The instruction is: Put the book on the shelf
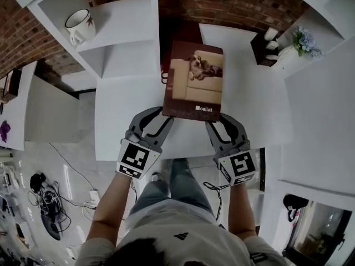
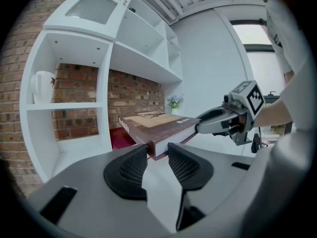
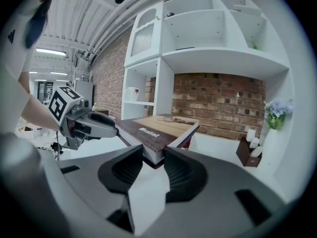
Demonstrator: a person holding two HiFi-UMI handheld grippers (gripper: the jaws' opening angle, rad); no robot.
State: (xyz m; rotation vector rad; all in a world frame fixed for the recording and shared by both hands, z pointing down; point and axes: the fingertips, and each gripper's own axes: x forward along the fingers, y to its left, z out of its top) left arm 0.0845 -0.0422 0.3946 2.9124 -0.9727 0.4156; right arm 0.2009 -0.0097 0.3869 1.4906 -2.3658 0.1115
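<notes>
A brown hardcover book (image 1: 194, 82) with a dog on a sofa on its cover is held flat above the white table (image 1: 122, 121). My left gripper (image 1: 165, 119) is shut on its near left corner, and my right gripper (image 1: 214, 124) is shut on its near right corner. In the left gripper view the book (image 2: 153, 125) runs away from the left gripper (image 2: 157, 155), with the right gripper (image 2: 225, 120) at its far corner. The right gripper view shows the book (image 3: 163, 128) wedged in the right gripper (image 3: 153, 155), and the left gripper (image 3: 84, 123) beside it.
White open shelves (image 1: 122, 37) stand at the left, with a white mug (image 1: 79, 25) in one compartment. A dark red object (image 1: 178, 33) lies on the table behind the book. At the right are a dark box (image 1: 263, 46), a small flower pot (image 1: 305, 40) and more shelving.
</notes>
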